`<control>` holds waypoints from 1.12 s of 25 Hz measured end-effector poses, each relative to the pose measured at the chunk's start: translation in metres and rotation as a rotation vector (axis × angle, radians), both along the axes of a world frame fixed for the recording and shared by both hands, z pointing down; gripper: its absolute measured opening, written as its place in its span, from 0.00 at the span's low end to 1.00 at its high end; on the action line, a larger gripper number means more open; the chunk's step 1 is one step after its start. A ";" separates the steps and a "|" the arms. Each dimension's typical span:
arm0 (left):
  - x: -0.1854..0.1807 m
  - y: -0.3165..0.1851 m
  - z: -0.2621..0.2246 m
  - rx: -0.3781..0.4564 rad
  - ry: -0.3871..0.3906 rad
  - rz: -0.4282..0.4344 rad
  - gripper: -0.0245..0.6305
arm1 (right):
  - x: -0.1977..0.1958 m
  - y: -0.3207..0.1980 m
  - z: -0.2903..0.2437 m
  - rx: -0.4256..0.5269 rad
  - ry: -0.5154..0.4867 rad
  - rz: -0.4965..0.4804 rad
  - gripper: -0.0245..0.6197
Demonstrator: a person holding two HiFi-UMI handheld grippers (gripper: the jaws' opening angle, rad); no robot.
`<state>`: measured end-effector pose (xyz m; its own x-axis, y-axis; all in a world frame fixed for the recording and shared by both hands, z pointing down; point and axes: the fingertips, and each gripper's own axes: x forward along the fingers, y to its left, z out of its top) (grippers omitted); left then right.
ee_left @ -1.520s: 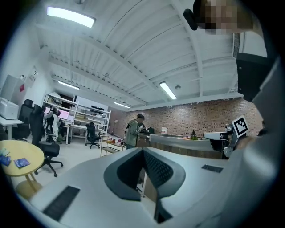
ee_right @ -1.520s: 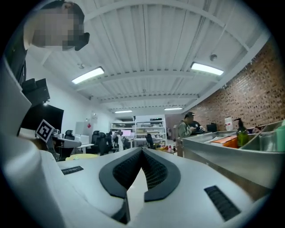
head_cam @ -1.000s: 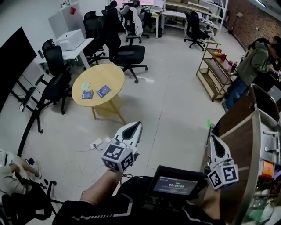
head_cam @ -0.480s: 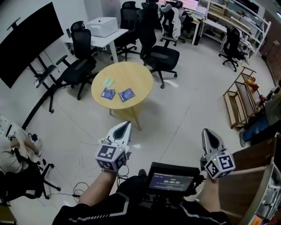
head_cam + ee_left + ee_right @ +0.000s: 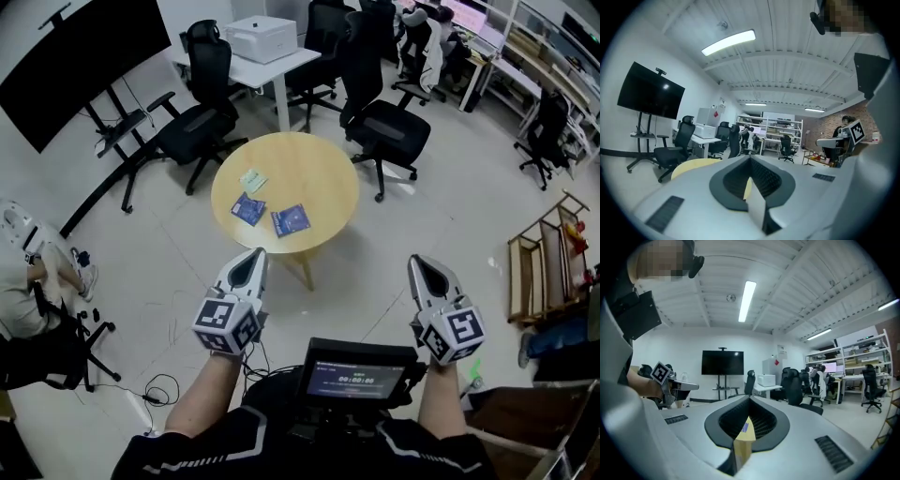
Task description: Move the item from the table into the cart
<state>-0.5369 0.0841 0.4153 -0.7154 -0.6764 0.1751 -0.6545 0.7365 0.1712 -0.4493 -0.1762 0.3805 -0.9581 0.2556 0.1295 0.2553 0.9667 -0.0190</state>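
A round yellow table (image 5: 319, 178) stands ahead of me on the floor. On it lie two blue packets (image 5: 248, 208) (image 5: 291, 220) and a pale green packet (image 5: 251, 180). My left gripper (image 5: 253, 256) and right gripper (image 5: 418, 263) are held up side by side, well short of the table, both pointing toward it. Each is shut with nothing between its jaws. In the left gripper view the left gripper (image 5: 750, 158) points over the table's edge (image 5: 693, 165). The right gripper (image 5: 749, 400) faces the black screen. A brown corner of the cart (image 5: 516, 417) shows at the lower right.
Black office chairs (image 5: 394, 131) ring the table's far side. A white desk with a printer (image 5: 262, 37) stands behind, a large black screen (image 5: 84, 56) on a stand at the left. A wooden rack (image 5: 544, 272) is at the right; cables (image 5: 159, 384) and a seated person (image 5: 19, 291) at the left.
The view has swung left: the table has come from the upper left to the middle ahead, and the cart has slid almost out at the right. Both grippers stay shut.
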 end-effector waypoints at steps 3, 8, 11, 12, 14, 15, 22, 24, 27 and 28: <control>-0.035 -0.019 -0.014 -0.036 -0.027 -0.046 0.04 | -0.064 -0.017 -0.003 -0.005 0.013 -0.093 0.04; -0.114 0.007 -0.005 -0.094 -0.003 -0.164 0.04 | -0.183 0.001 0.012 0.033 0.052 -0.229 0.15; -0.172 0.041 0.016 -0.132 -0.003 -0.257 0.04 | -0.258 0.025 0.029 0.043 0.088 -0.297 0.20; -0.194 0.054 0.025 -0.147 -0.004 -0.290 0.04 | -0.285 0.035 0.037 0.048 0.104 -0.314 0.26; -0.236 0.079 0.052 -0.150 0.033 -0.329 0.04 | -0.334 0.059 0.057 0.077 0.132 -0.345 0.26; -0.253 0.089 0.067 -0.140 0.063 -0.331 0.04 | -0.353 0.073 0.069 0.097 0.149 -0.366 0.30; -0.353 0.112 0.136 -0.119 0.187 -0.288 0.04 | -0.454 0.169 0.158 0.235 0.339 -0.671 0.51; -0.371 0.111 0.146 -0.119 0.215 -0.297 0.04 | -0.476 0.182 0.179 0.274 0.375 -0.736 0.62; -0.388 0.112 0.161 -0.106 0.263 -0.348 0.04 | -0.501 0.195 0.216 0.317 0.440 -0.822 0.64; -0.391 0.112 0.167 -0.102 0.279 -0.371 0.04 | -0.505 0.199 0.231 0.349 0.467 -0.860 0.64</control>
<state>-0.9284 0.1961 0.5821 -0.8219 -0.3531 0.4471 -0.2830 0.9341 0.2175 -0.9548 0.0230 0.6117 -0.3053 0.7059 0.6391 0.9004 0.4324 -0.0475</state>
